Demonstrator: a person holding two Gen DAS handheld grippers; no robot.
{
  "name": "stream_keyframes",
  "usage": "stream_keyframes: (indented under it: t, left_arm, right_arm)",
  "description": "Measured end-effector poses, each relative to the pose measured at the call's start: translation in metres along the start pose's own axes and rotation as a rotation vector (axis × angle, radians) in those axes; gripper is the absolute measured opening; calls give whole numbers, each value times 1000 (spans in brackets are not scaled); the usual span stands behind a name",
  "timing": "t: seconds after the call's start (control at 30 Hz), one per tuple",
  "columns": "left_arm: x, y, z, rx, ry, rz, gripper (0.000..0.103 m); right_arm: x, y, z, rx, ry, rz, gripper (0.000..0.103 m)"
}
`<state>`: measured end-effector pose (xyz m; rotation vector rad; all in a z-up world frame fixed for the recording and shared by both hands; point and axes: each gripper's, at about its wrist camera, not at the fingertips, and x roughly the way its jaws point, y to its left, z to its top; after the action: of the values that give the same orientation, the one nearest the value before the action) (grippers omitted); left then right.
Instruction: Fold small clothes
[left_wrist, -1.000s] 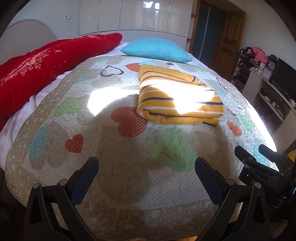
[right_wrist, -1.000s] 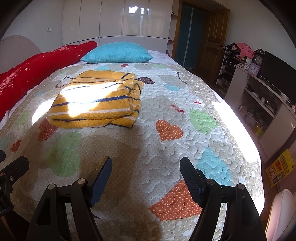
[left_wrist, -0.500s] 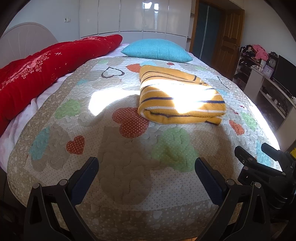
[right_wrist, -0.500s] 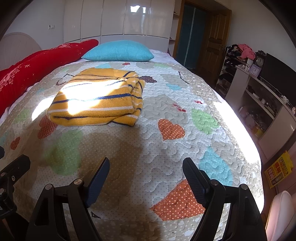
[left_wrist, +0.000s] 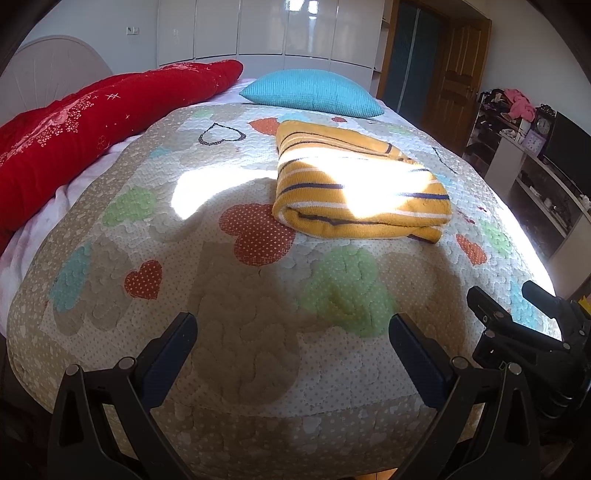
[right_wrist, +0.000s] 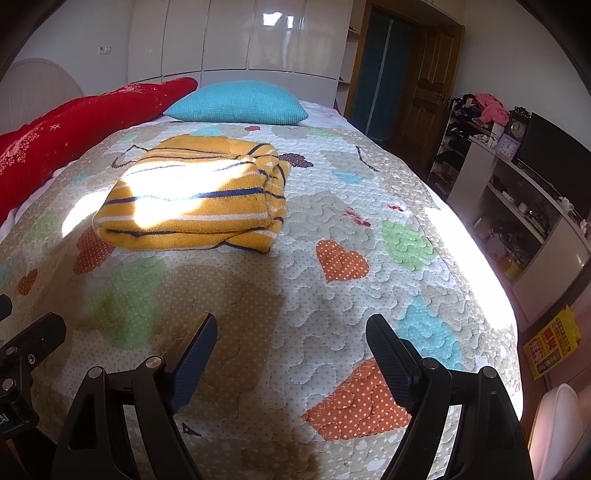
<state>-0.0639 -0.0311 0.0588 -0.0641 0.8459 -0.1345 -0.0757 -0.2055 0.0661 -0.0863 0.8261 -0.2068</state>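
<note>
Yellow striped garment (left_wrist: 360, 192) sits already folded into a thick bundle on the quilt (left_wrist: 240, 332), upper-centre of the left wrist view and upper-left of the right wrist view (right_wrist: 195, 199), w/ a sun patch across its top. Left gripper (left_wrist: 293, 345) at the bottom of its frame has jaws wide apart, nothing btwn them, just quilt below. Right gripper (right_wrist: 291, 349) is likewise spread at the bottom of its frame, nothing btwn the fingers, well clear of the bundle. Both hover near the foot end of the bed, well apart from the garment. Looks to me like the fold on this piece is done and the hands are parked, so prob. the end of this item. Next move, I'd guess: either tidy the loose sleeve-ish lump at the bundle's right edge, or fetch another piece; no other small clothes in sight on the quilt. Blue pillow (right_wrist: 240, 103) and red blanket (left_wrist: 92, 125) sit behind, untouched.
</note>
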Motion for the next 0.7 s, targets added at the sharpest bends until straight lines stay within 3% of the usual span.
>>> stream_keyframes:
  t: [0.7]
  left_arm:
    - [6,4,-3,-20,31,-15,103]
  right_arm:
    - [1,8,-4,-35,3,-14,88]
